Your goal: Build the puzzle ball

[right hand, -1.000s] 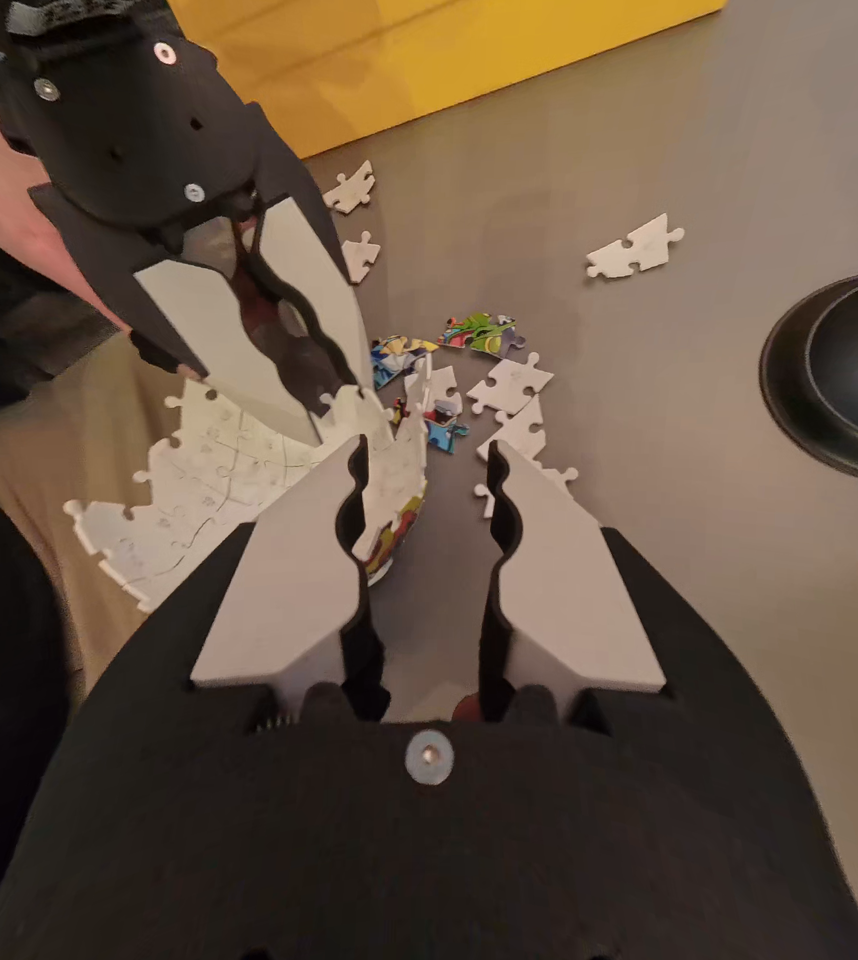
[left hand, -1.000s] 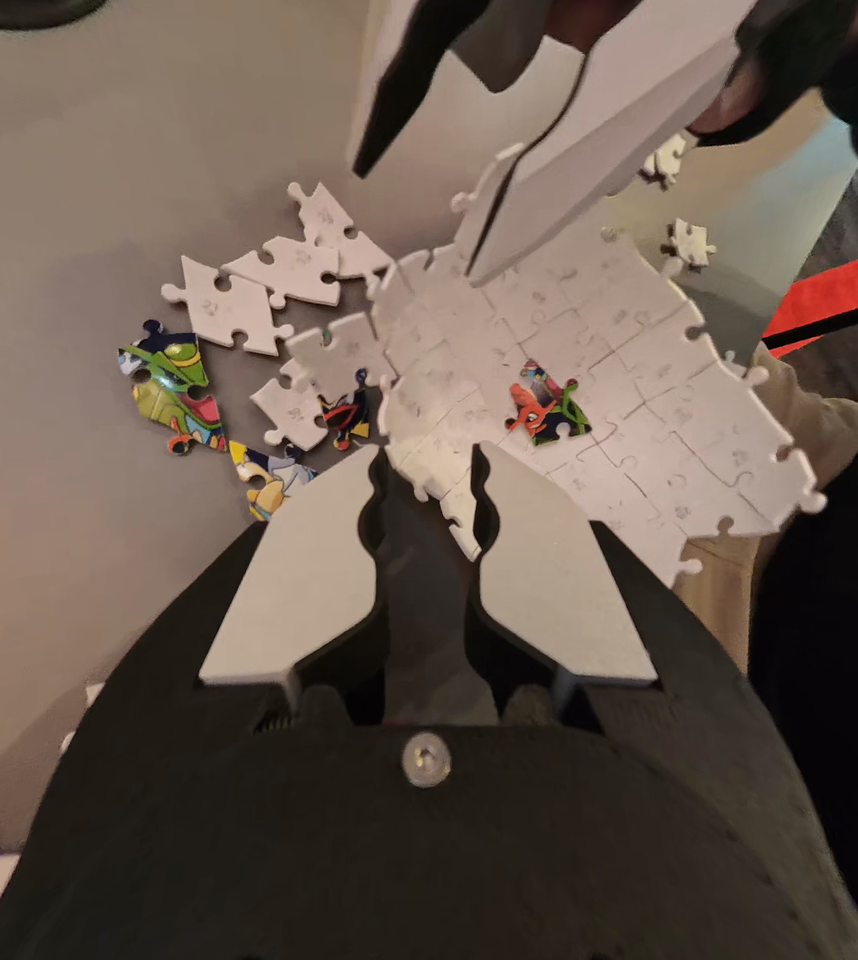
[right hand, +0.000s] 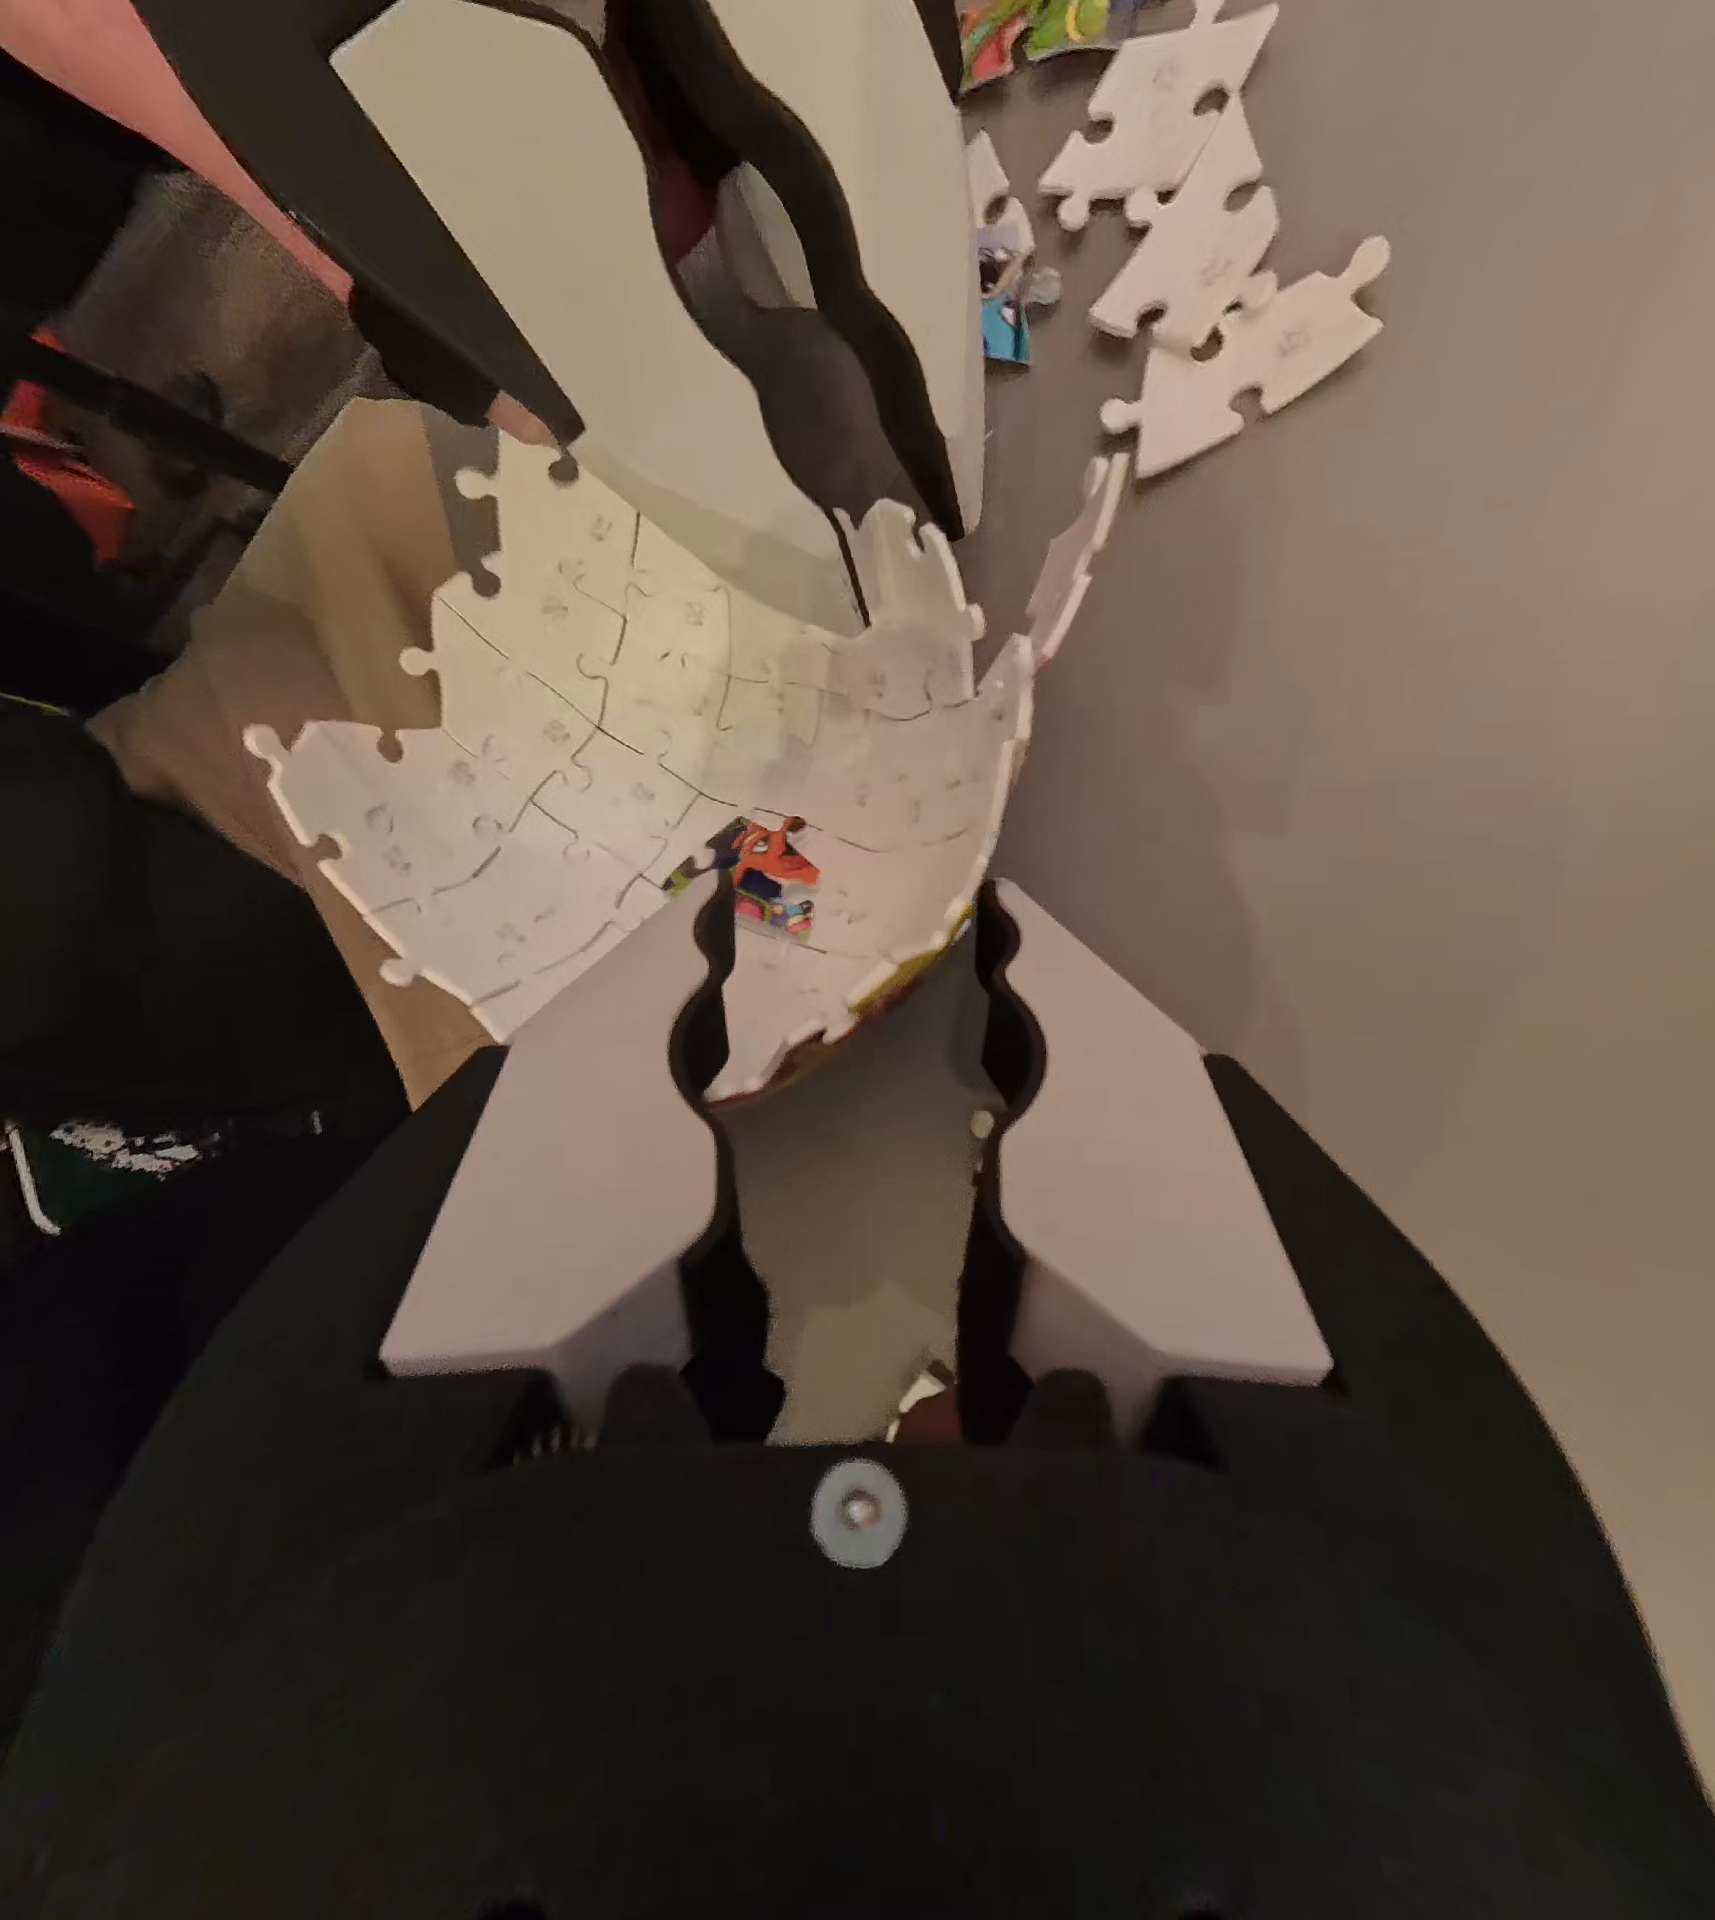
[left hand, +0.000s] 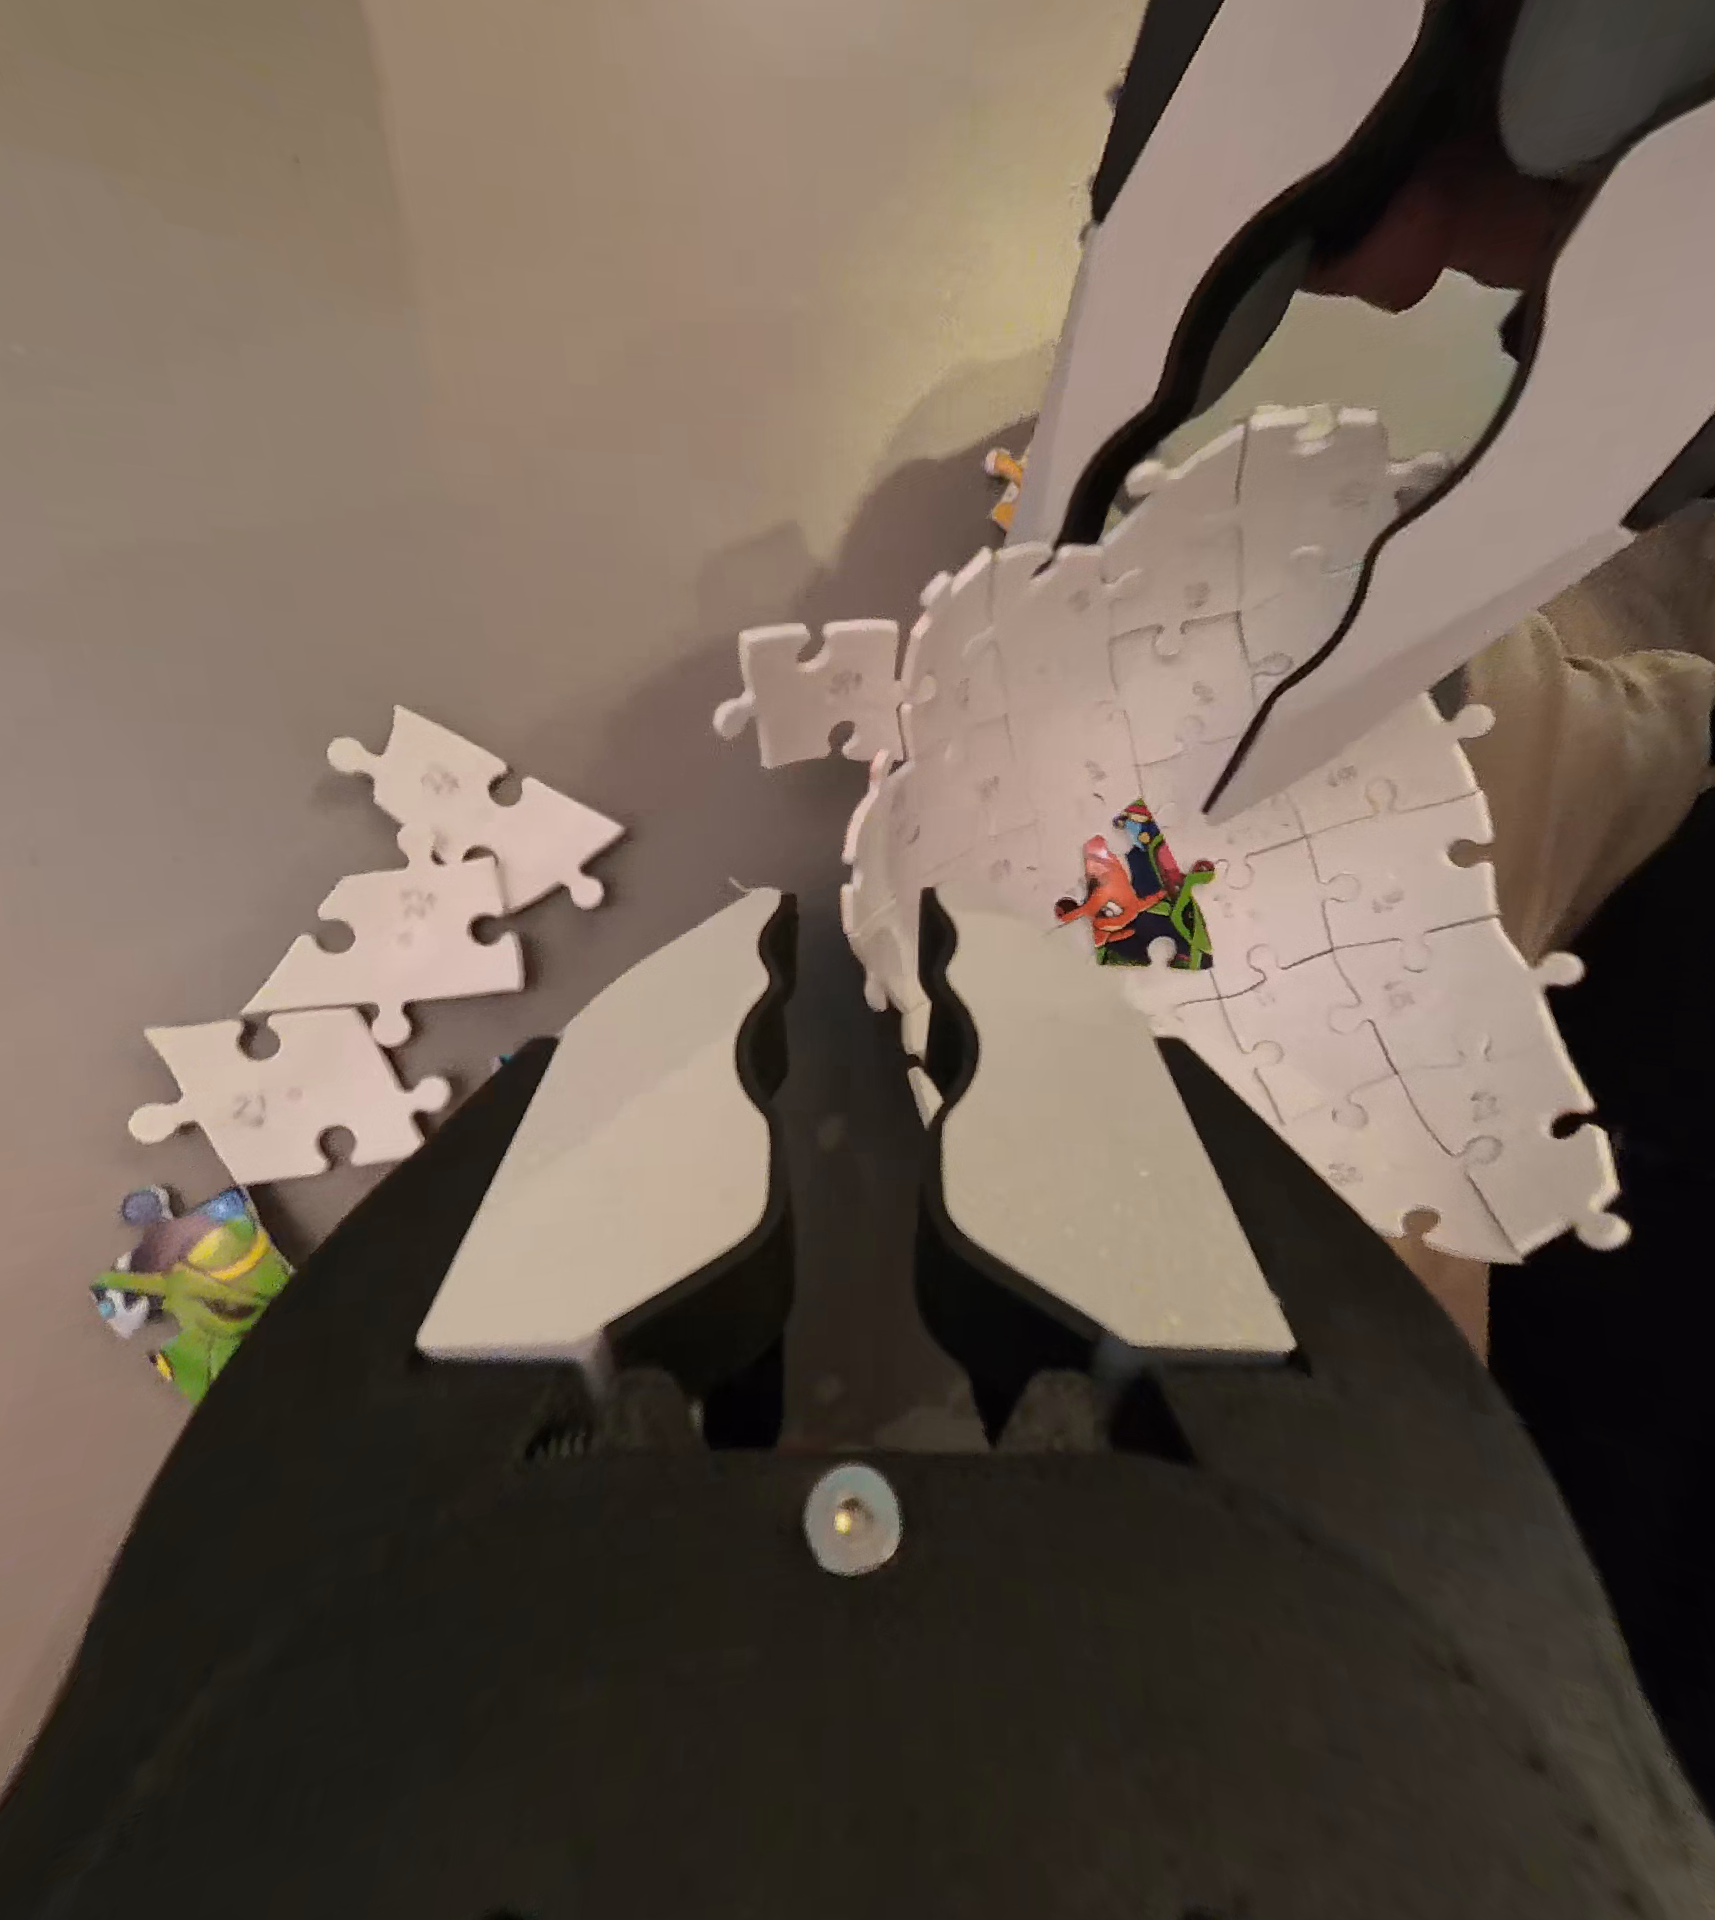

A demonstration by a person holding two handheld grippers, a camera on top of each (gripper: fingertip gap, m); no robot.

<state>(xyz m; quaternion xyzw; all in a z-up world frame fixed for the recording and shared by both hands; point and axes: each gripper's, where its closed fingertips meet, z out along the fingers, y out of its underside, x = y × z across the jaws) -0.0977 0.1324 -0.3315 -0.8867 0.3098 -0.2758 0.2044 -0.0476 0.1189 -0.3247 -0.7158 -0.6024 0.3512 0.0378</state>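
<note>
The half-built puzzle ball (left hand: 1352,987) is a curved white shell, inner side showing, held at the table's edge. A loose colourful piece (left hand: 1139,894) lies inside it. My left gripper (left hand: 853,904) is shut on the shell's near rim. My right gripper (left hand: 1128,675) comes down from the upper right, open, with one finger inside the bowl and one outside. In the right wrist view the right gripper (right hand: 858,894) straddles the shell's (right hand: 562,748) lower rim with its jaws apart. The left gripper (right hand: 910,566) pinches the far rim, and the colourful piece (right hand: 759,862) shows between.
Loose white pieces (left hand: 417,935) and a colourful piece (left hand: 198,1288) lie on the grey table (left hand: 209,416) left of the shell. They also show in the right wrist view (right hand: 1217,260). A person's beige trousers (left hand: 1580,790) are below the shell, beyond the table's edge. Spacing between my two grippers at the tips: around 6 cm.
The right gripper has moved in from beside the shell and now straddles its rim. The left gripper keeps its hold. The shell has tilted and sits closer in both views.
</note>
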